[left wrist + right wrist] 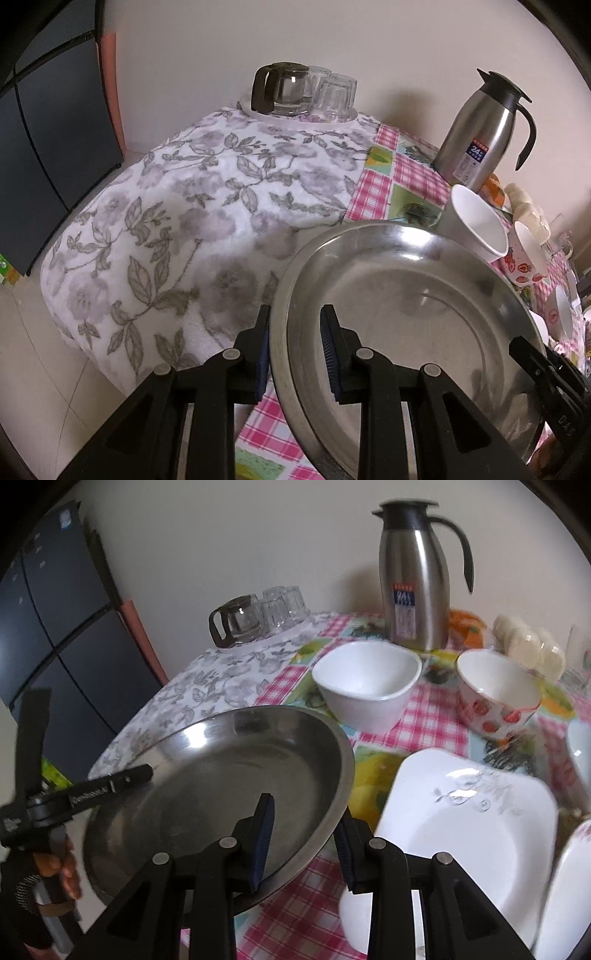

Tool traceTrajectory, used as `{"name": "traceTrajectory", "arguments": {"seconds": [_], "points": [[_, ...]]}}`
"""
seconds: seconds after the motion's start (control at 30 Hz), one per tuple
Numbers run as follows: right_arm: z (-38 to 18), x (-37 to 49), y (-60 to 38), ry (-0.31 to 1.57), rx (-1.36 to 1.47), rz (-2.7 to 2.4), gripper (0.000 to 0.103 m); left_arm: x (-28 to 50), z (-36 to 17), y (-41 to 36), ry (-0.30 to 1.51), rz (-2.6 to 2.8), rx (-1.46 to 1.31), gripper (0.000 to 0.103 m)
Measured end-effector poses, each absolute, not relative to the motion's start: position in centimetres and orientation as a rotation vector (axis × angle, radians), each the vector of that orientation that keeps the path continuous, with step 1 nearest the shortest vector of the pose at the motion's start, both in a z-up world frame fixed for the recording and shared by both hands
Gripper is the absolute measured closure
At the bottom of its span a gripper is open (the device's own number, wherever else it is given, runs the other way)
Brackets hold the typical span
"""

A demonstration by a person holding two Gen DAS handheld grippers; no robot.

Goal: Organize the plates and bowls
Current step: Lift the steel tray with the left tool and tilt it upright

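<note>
1. While both of my tongs grip it, the steel plate point(406, 314) hangs between them clear of the checked tablecloth point(436, 723), one tong on each opposite edge.
2. My left gripper point(295, 354) is clamped over the plate's rim, one pad outside and one inside; my right gripper point(306, 838) pinches the opposite rim the same way.
3. I see nothing lying in the plate: its dull, brushed basin is bare, with a bright glare along the far rim.
4. Beyond my right tong stands a white square bowl point(369, 683), empty, and right of it a strawberry-patterned bowl point(495, 698), also empty as far as I can see.
5. Just right of that tong lies a white square plate point(461, 823) with a grey leaf motif, nothing on it.
6. Farther back stand a steel thermos jug point(413, 579) and a glass carafe point(280, 88) beside upturned glasses point(332, 94) (all on a tray, on the floral cloth point(184, 221)).
</note>
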State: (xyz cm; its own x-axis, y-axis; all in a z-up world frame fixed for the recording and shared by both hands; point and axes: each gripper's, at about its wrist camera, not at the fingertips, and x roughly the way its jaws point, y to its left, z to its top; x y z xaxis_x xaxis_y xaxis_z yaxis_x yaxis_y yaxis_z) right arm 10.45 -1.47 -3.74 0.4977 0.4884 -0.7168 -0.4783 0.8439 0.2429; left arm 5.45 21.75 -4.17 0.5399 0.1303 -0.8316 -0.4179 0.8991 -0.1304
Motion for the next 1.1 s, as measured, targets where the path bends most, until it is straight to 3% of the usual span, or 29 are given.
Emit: {"name": "traceTrajectory", "arguments": {"seconds": [0.33,1.1], "points": [[-3.0,9.6,-3.1,0.846,0.026,0.567,0.069,4.8,-3.5,19.5,0.956,0.348,-0.268,0.076],[4.7,7.1,-11.2,0.606,0.035,0.415,0.069,6.8,6.1,9.8,0.774,0.174,-0.211,0.076]]}}
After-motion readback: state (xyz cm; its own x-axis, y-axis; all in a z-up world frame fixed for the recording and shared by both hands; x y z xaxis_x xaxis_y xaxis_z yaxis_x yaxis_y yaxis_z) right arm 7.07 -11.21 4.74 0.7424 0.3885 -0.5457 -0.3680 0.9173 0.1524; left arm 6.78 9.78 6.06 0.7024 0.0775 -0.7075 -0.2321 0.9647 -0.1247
